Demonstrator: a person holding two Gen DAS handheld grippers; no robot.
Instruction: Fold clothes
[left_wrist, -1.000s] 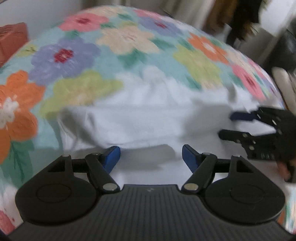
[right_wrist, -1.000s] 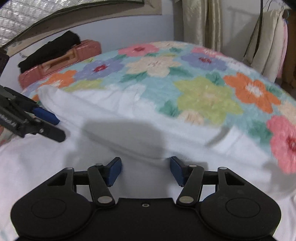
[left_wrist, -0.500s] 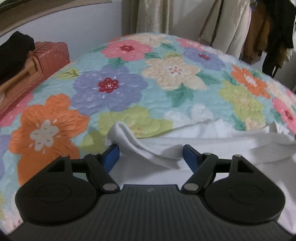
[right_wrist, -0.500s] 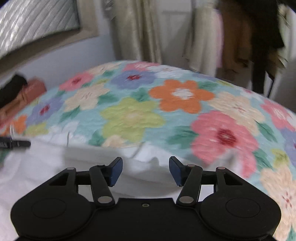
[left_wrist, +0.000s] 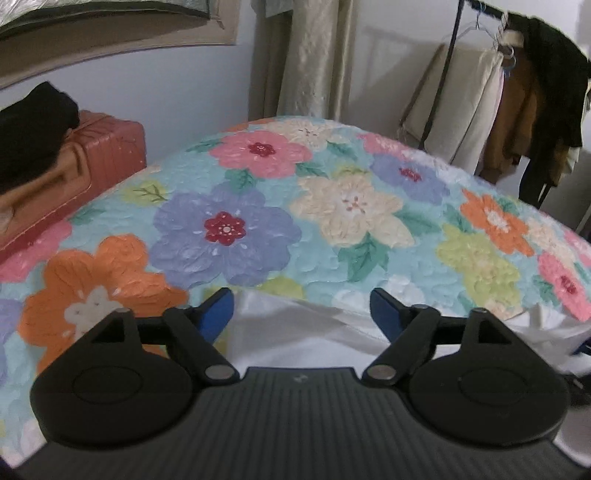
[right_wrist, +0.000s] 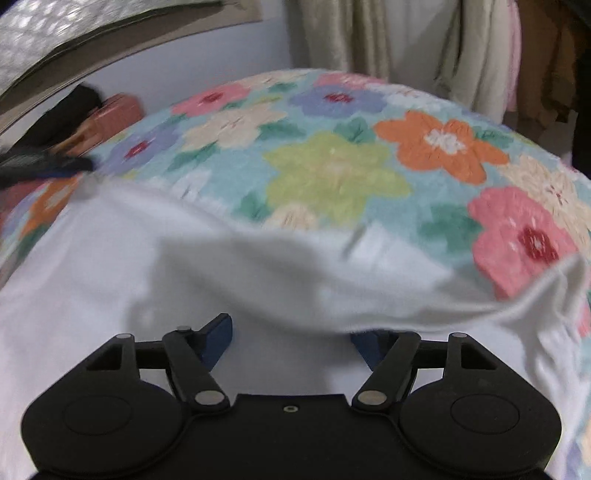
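Bedspread (left_wrist: 332, 236) with big coloured flowers fills both views from centre to upper edge. White garment (right_wrist: 155, 266) lies on it, filling the lower half of the right wrist frame, its blurred far edge raised. Suitcase (left_wrist: 107, 147) sits at upper left. Left claw (left_wrist: 301, 310) stands apart over the cloth's corner; right claw (right_wrist: 291, 332) stands apart, cloth overlapping its right fingertip.
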